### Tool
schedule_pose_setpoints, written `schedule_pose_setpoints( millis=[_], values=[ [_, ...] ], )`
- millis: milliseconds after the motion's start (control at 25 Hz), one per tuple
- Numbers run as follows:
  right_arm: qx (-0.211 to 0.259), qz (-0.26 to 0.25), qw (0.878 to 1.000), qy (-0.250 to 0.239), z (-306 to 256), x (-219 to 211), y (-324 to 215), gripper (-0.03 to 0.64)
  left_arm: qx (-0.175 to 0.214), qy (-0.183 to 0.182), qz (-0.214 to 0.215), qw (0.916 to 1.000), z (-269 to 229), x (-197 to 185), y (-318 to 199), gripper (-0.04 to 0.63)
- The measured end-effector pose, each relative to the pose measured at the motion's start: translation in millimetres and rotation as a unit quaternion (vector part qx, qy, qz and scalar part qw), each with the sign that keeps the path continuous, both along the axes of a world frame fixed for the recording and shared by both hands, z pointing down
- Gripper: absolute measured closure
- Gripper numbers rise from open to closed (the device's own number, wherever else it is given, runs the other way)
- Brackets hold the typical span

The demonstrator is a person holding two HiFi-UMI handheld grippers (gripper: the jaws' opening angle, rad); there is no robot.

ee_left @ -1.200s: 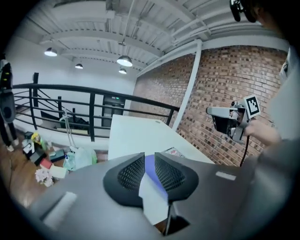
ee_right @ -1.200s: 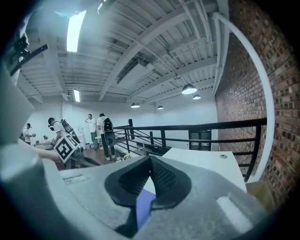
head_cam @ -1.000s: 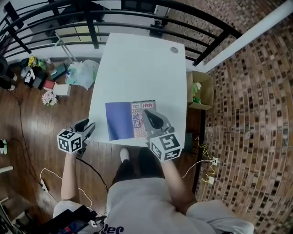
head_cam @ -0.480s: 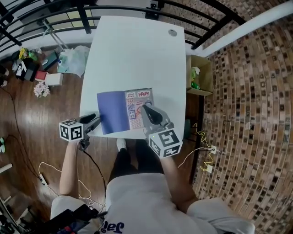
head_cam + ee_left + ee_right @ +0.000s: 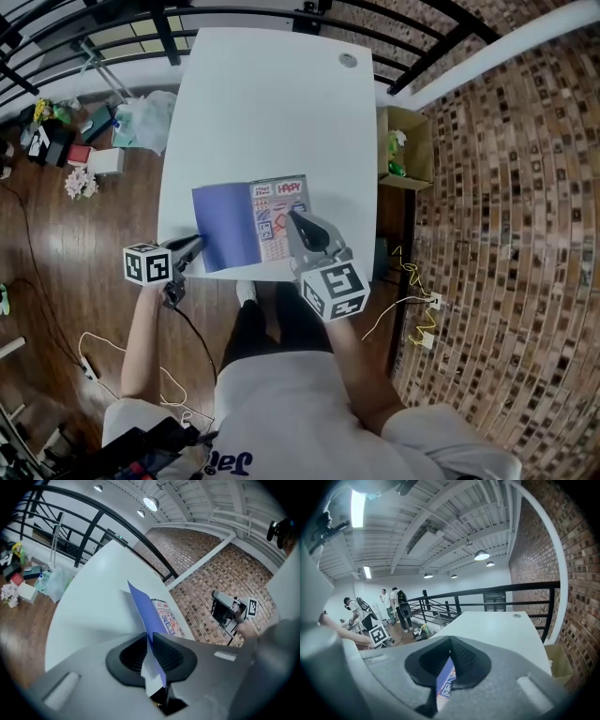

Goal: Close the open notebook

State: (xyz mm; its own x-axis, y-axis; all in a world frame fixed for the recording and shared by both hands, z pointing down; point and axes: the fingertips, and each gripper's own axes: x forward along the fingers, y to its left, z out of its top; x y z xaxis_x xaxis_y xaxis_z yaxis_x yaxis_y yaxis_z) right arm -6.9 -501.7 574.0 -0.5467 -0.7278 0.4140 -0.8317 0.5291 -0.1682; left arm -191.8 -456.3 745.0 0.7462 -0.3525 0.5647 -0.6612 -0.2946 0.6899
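- Notebook (image 5: 251, 223) lies open at the table's (image 5: 272, 112) near edge, with its blue cover (image 5: 223, 228) toward the table's left side and its printed page (image 5: 279, 216) to the right.
- Left gripper (image 5: 194, 246): jaws closing, the cover's outer edge pinched between the pads.
- Right gripper (image 5: 295, 217): jaws look clamped on the printed page, anchoring that half.
- Next: swing the cover in an arc about the spine, don't pull it flat.
- Clear the right gripper before the cover lands.
- Risk: dragging the notebook off the table edge.
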Motion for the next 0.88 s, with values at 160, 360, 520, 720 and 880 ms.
schedule_pose_setpoints(
  millis=[160, 360, 520, 720, 880],
  values=[
    [0.003, -0.001, 1.0, 0.002, -0.6, -1.1, 0.3, 0.624, -0.006, 0.012, -0.003, 0.9999, -4.5, 1.9, -0.1, 0.558],
    [0.008, 0.003, 1.0, -0.004, -3.7, 0.1, -0.2, 0.624, -0.011, 0.064, -0.018, 0.9978, -37.3, 13.6, -3.1, 0.577],
    [0.012, 0.011, 1.0, -0.005, -7.1, 9.6, 0.8, 0.626, -0.015, 0.105, -0.032, 0.9938, -60.4, 33.5, -4.6, 0.578],
    [0.019, 0.039, 0.999, -0.023, -21.0, 29.1, -8.2, 0.625, -0.047, 0.151, -0.022, 0.9872, -97.9, 73.6, -8.5, 0.579],
    [0.026, 0.057, 0.998, -0.025, -28.4, 48.3, -7.5, 0.626, -0.055, 0.174, -0.004, 0.9832, -115.3, 111.2, -16.9, 0.579]
  ],
)
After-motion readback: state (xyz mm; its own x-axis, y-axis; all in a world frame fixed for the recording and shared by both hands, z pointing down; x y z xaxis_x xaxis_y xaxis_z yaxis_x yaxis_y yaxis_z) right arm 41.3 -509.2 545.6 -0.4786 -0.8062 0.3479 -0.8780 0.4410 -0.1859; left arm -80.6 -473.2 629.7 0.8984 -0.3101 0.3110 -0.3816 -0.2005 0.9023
